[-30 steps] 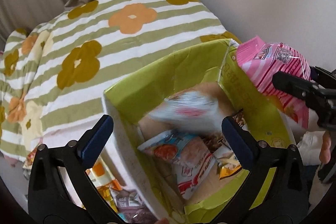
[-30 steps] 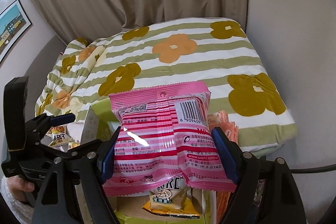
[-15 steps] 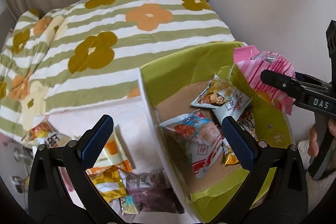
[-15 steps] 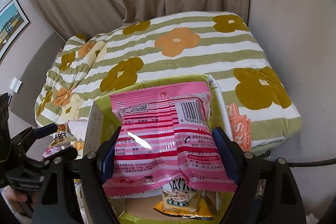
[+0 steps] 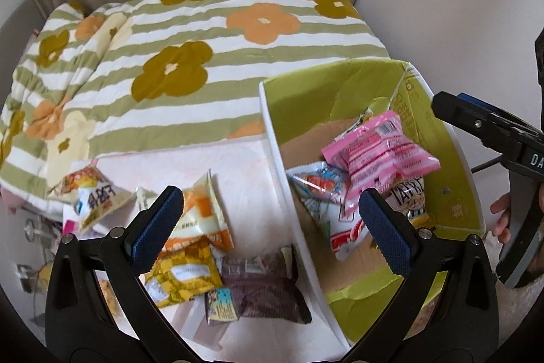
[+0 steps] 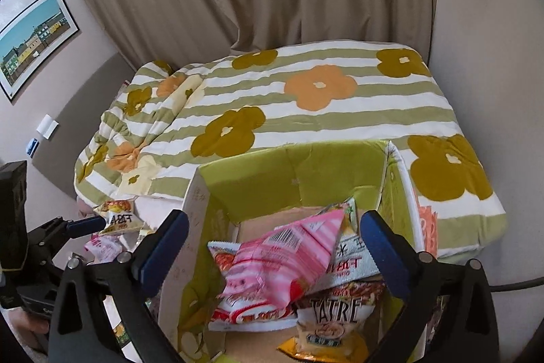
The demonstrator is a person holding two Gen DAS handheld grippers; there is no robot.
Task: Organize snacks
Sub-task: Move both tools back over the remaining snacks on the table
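My right gripper (image 6: 272,247) has just opened, dropping the pink bag (image 6: 289,256) into the box (image 6: 292,169); the left gripper (image 5: 268,220), spread empty, should descend squarely over the yellow packet (image 5: 183,274).

Soft even daylight; fisheye-bent edges, dark corners, slight blur.

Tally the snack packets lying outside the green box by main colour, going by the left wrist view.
White and orange packets: 2
Yellow packet: 1
Dark purple packet: 1
Small blue packet: 1
Total: 5 plainly visible
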